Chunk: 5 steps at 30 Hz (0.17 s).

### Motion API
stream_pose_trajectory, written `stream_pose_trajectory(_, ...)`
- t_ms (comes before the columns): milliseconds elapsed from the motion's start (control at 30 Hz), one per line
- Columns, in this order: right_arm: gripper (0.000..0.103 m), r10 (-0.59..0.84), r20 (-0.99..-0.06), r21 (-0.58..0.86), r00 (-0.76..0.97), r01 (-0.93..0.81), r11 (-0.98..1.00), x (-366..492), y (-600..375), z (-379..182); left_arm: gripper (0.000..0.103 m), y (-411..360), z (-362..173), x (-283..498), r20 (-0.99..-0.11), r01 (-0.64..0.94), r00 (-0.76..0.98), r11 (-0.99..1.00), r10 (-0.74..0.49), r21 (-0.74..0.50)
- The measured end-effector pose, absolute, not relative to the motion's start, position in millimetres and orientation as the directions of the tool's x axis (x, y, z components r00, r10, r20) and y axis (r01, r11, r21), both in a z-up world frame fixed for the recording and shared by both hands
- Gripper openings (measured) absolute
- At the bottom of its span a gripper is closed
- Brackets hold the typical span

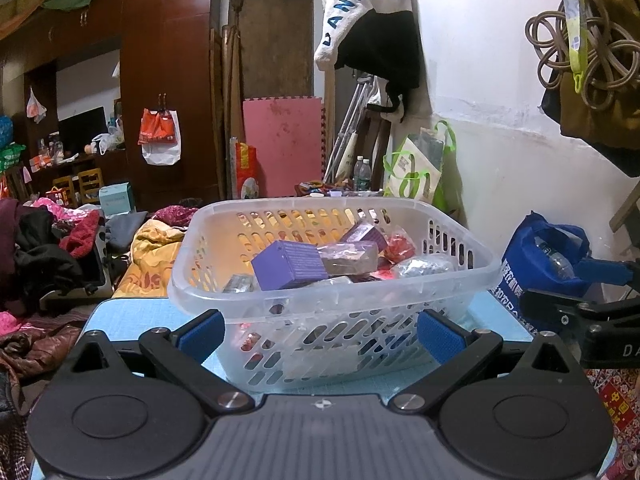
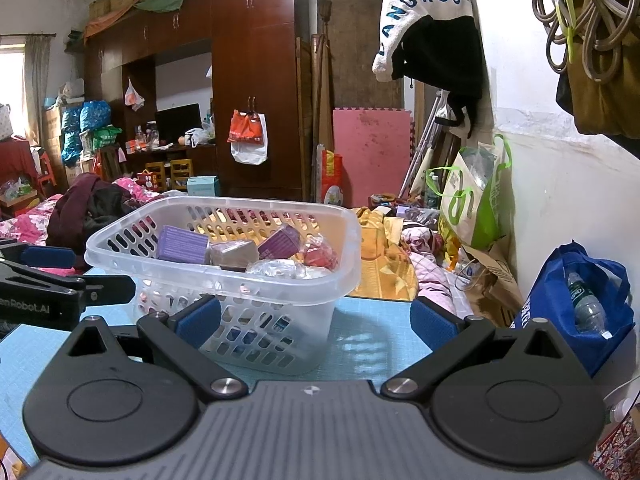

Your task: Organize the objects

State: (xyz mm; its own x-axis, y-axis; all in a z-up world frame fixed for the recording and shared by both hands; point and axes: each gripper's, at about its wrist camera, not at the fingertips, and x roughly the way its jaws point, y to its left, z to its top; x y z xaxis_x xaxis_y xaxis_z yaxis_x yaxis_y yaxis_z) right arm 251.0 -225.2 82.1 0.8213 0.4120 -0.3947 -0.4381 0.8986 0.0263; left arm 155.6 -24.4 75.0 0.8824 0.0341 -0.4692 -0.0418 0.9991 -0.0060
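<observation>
A clear plastic basket [image 1: 460, 280] [image 2: 344, 248] stands on a light blue mat [image 1: 120, 316] [image 2: 372, 332]. Inside it lie a purple box [image 1: 288, 266] [image 2: 182, 245], a second purple box [image 1: 366, 234] [image 2: 280, 242], a brown packet [image 1: 352, 260] [image 2: 234, 254], a red wrapped item [image 1: 400, 246] [image 2: 320, 254] and clear wrapped packets [image 1: 426, 266] [image 2: 276, 268]. My left gripper [image 1: 320, 334] is open just in front of the basket's near wall, nothing between its pads. My right gripper [image 2: 316, 320] is open too, near the basket's right corner, empty. Each gripper shows at the edge of the other's view.
A blue bag [image 1: 548, 256] [image 2: 576, 304] with a water bottle [image 2: 586, 306] sits right of the mat by the white wall. A bed heaped with clothes [image 1: 48, 248] [image 2: 96, 208] lies to the left, bedding [image 2: 384, 256] behind the basket. Bags hang on a wardrobe [image 1: 160, 136] [image 2: 248, 136].
</observation>
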Motion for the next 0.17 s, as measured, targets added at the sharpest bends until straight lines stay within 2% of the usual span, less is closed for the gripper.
stream_pose_trajectory(167, 0.103, 0.409, -0.398, 0.025, 0.821, -0.436, 0.899, 252.0, -226.1, 81.8, 0.103, -26.1, 74.6, 155.0, -0.459, -0.043, 0.888, 0.999, 0.040, 0.004)
